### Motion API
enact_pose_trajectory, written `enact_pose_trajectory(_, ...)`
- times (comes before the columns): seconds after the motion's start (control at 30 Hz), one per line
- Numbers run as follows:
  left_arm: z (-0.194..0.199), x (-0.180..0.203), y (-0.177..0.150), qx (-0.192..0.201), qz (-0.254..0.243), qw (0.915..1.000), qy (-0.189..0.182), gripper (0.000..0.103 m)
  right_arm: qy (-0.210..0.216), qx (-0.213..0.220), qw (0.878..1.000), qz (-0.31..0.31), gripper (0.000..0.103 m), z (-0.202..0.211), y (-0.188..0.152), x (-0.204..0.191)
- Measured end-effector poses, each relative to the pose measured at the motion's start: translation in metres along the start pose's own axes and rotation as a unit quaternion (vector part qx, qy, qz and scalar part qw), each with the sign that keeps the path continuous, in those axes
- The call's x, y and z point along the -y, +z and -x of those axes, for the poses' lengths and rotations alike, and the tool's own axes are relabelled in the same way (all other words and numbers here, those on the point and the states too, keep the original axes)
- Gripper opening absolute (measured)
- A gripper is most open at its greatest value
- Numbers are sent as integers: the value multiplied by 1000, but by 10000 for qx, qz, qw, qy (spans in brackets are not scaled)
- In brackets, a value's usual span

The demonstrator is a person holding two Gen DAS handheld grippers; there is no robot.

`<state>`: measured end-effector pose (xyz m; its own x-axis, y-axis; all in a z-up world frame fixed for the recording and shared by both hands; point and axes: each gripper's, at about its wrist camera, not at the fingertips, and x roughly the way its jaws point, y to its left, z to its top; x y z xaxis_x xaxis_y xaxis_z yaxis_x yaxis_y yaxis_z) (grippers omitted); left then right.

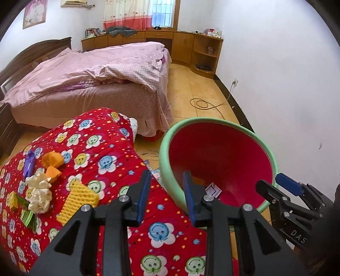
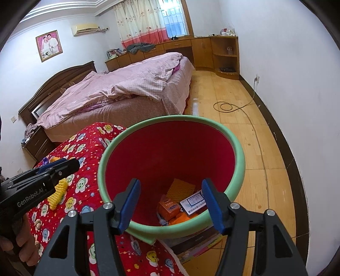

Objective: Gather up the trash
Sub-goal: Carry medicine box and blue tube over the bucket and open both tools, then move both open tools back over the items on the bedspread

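Left wrist view showed the left gripper point(image 1: 166, 186) with its jaws a little apart and nothing between them, poised over the seam where the blanket point(image 1: 119, 148) dropped off and the bin point(image 1: 164, 157) began. The bin's green rim touched the blanket's edge, leaving no gap on that side, while its far side faced bare wooden floor point(image 1: 191, 85) running to the white wall point(image 1: 276, 74). The right gripper point(image 2: 170, 197) hung released over the bin's mouth, jaws wide and empty, well inside the rim. At the bottom of the red bin lay an orange packet point(image 2: 169, 209), a white card point(image 2: 194, 201) and an orange ridged piece point(image 2: 180, 187), bunched together toward the near wall. Trash yet to be gathered sat on the blanket toward its left side: a yellow ridged piece point(image 1: 78, 199) nearest the left gripper, a cream crumpled wad point(image 1: 39, 193) just beside it, two orange wads point(image 1: 52, 160) behind, a purple wrapper point(image 1: 29, 163), and a small green and yellow box point(image 1: 16, 199) by the edge. A few printed scraps point(image 1: 154, 172) lay on the floor in the wedge between blanket and bin. Beyond stood a bed point(image 1: 95, 70) with a pink quilt, with an open lane of floor between bed and wall where a cable point(image 1: 201, 104) coiled from a socket. Wooden cabinets point(image 1: 184, 44) ran under the curtained window point(image 1: 161, 12).
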<state>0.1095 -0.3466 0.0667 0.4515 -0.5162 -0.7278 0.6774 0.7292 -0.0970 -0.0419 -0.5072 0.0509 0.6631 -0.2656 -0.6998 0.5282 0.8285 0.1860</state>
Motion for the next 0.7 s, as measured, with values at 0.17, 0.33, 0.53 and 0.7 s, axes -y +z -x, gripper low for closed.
enact_pose_trajectory(0.17,13,-12,-4,65,113,9999,57,31,53,71,9999,70,64,10,-1,-9)
enact_pose_trajectory(0.33,27,-26,-9,142,203,9996,142,31,139,135,9997,164,64,18,0,-24)
enact_pose_trajectory(0.53,48,-51,-17,241,390,9984,323,31,315,156,9990,283,65,25,0,-48)
enact_pose_trajectory(0.7,63,-79,-26,297,598,9964,524,31,539,126,9976,418,66,26,-2,-73)
